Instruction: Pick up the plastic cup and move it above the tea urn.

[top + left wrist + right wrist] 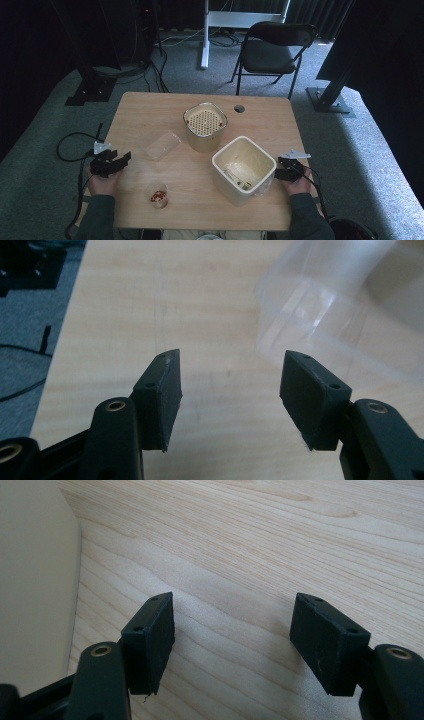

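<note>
Jaws spread, empty: left gripper [230, 385] near clear container [340, 305] | right gripper [232, 640] beside cream bin [242, 167] | no readable writing

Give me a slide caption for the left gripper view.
Open left gripper poised over the wooden table, facing a clear plastic container.

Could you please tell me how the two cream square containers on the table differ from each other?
The far container carries a perforated insert across its top, while the near container is open, so its inside shows. The near container looks larger and sits turned at an angle beside the right gripper; the far container stands near the table's middle. Both are cream, squarish with rounded corners, and upright.
</note>
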Available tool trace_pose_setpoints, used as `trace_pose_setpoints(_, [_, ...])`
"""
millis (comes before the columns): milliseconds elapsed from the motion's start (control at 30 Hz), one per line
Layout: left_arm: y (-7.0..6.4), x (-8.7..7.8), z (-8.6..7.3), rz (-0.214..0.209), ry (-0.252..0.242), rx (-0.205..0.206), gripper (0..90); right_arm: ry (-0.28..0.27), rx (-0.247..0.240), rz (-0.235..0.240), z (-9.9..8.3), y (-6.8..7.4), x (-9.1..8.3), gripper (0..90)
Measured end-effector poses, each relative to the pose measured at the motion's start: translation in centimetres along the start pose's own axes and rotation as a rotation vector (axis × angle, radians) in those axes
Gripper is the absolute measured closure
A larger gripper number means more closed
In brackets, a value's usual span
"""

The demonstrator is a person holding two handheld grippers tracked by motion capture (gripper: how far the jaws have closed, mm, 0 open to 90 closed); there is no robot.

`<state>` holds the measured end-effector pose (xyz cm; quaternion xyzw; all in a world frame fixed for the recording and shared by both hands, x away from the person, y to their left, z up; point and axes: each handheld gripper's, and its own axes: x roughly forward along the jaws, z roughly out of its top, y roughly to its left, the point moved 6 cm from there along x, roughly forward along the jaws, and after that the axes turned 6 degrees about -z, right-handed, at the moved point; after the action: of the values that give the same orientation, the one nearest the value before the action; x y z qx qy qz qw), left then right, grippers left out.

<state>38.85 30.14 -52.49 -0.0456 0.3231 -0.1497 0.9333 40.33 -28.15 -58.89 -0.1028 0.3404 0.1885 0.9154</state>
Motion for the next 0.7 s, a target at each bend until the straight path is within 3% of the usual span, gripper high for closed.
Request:
trace_pose_setpoints(267, [-1.2,1.4,3.3,-0.010,0.016,0.036,43.8,0.001,-0.001,-0.001,0.0,0.0,0.0,33.5])
trace_pose_setpoints(567, [-1.6,4.9,3.7,0.001,0.123,0.069,48.3,0.000,-0.001,0.000,0.0,0.0,0.0,33.5])
trace_pose_setpoints(633, [-1.6,5.3,3.7,-0.004,0.134,0.068,51.5,0.000,-0.001,0.000,0.0,0.0,0.0,33.5])
trace_pose_setpoints(700, [-1.6,6.2,3.7,-0.007,0.175,0.061,57.0,0.000,-0.001,0.000,0.0,0.0,0.0,33.5])
